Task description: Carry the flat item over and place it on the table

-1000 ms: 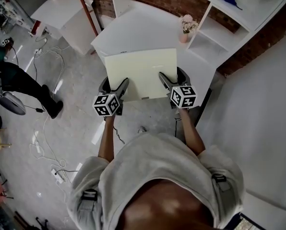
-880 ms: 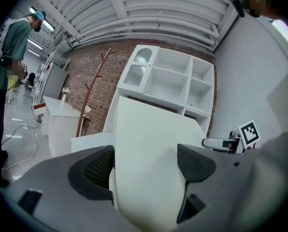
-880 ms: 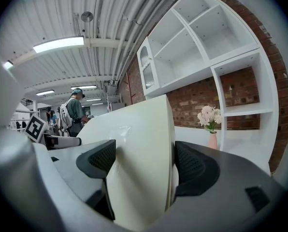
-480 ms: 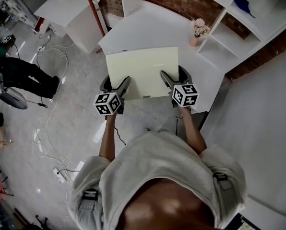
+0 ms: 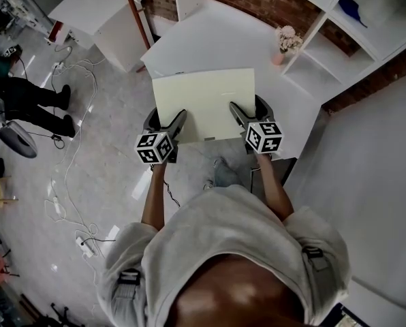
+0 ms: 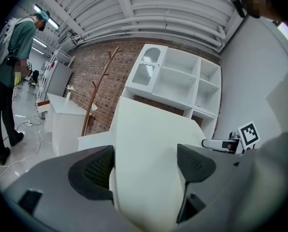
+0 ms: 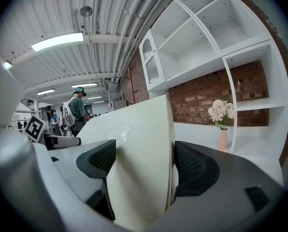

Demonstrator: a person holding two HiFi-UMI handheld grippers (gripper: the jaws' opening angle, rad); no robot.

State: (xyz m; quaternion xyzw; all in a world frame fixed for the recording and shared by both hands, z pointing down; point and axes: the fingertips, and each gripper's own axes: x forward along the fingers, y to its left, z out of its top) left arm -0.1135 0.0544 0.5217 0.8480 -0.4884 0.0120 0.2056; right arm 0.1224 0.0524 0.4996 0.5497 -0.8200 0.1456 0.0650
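A flat cream-coloured panel point(image 5: 204, 104) is held level in the air between both grippers, over the near edge of the white table point(image 5: 223, 43). My left gripper point(image 5: 170, 122) is shut on the panel's near left edge, and my right gripper point(image 5: 242, 113) is shut on its near right edge. In the left gripper view the panel point(image 6: 151, 163) fills the gap between the two jaws. The right gripper view shows the same panel point(image 7: 141, 161) clamped between its jaws, with the table point(image 7: 204, 134) beyond.
A small pink vase of flowers point(image 5: 283, 45) stands on the table's far right. White shelving point(image 5: 356, 19) rises at the right against a brick wall. A second white table point(image 5: 97, 16) and a person point(image 5: 26, 104) are at the left, with cables on the floor point(image 5: 67, 176).
The panel and both grippers have stayed in the same hold while the view advanced slightly toward the table. The person at the left has shifted their legs.
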